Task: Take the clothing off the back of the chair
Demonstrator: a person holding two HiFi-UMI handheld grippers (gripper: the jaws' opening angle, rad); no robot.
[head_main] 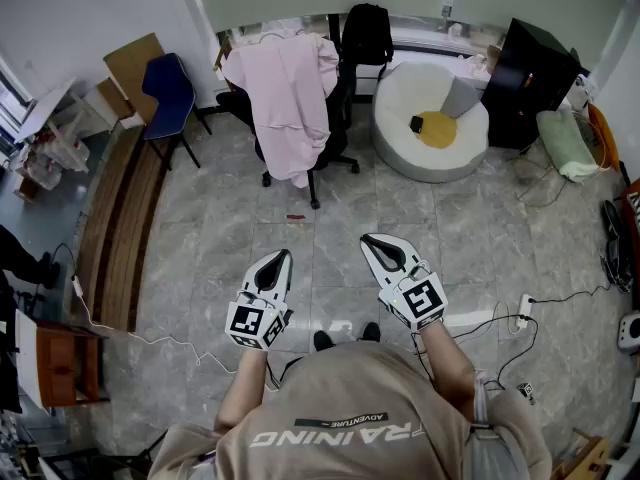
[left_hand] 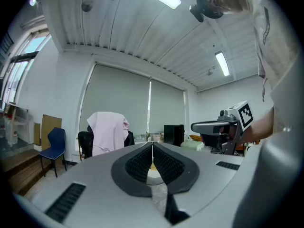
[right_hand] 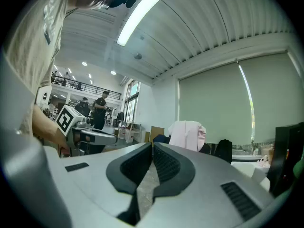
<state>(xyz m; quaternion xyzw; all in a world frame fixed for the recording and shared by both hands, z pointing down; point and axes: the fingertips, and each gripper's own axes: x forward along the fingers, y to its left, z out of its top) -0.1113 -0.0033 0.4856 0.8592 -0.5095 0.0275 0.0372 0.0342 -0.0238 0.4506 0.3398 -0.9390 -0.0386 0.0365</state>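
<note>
A pale pink garment (head_main: 285, 98) hangs over the back of a black office chair (head_main: 335, 118) at the far side of the tiled floor. It also shows far off in the left gripper view as pink cloth (left_hand: 108, 132), and in the right gripper view as the same garment (right_hand: 187, 134). My left gripper (head_main: 279, 259) and right gripper (head_main: 371, 240) are held side by side in front of the person, well short of the chair. Both point level toward it. Both pairs of jaws are shut with nothing between them.
A blue chair (head_main: 170, 93) stands left of the office chair, with a long wooden bench (head_main: 120, 228) along the left. A white round seat (head_main: 430, 118) and a black cabinet (head_main: 530, 83) stand at the right. A power strip with cables (head_main: 520, 313) lies on the floor at the right.
</note>
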